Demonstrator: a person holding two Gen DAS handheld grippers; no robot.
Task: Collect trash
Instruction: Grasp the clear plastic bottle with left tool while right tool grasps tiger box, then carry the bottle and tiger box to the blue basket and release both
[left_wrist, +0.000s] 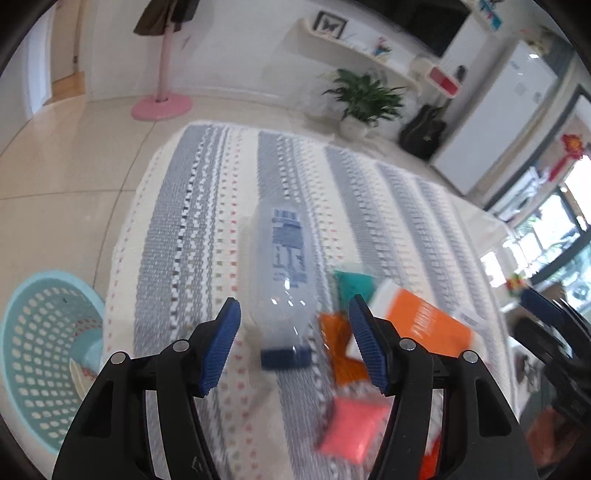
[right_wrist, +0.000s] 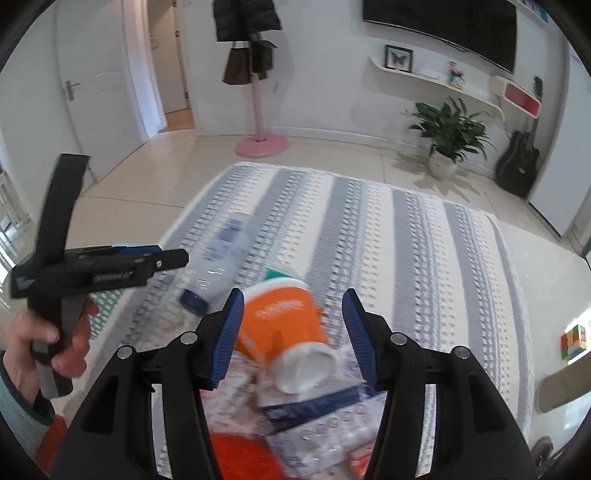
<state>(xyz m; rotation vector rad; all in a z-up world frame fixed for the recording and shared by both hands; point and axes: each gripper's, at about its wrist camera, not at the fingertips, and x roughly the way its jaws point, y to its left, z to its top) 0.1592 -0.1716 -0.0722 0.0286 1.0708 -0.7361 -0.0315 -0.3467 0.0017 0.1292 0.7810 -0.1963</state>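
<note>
A clear plastic bottle (left_wrist: 281, 280) with a blue cap lies on the striped rug; it also shows in the right wrist view (right_wrist: 218, 266). My left gripper (left_wrist: 293, 341) is open just above its cap end, empty. An orange paper cup (right_wrist: 284, 325) lies on its side beside the bottle, also in the left wrist view (left_wrist: 424, 321). My right gripper (right_wrist: 291, 334) is open around the cup, not closed on it. Plastic wrappers (right_wrist: 317, 417) lie under the cup. A pink packet (left_wrist: 351, 428) and orange wrapper (left_wrist: 338, 350) lie near the left gripper.
A light blue mesh basket (left_wrist: 40, 354) stands on the floor left of the rug (left_wrist: 207, 236). A pink coat stand (right_wrist: 260, 144), a potted plant (right_wrist: 448, 136) and a guitar (right_wrist: 517, 166) stand along the far wall. The left hand-held gripper shows in the right wrist view (right_wrist: 92, 269).
</note>
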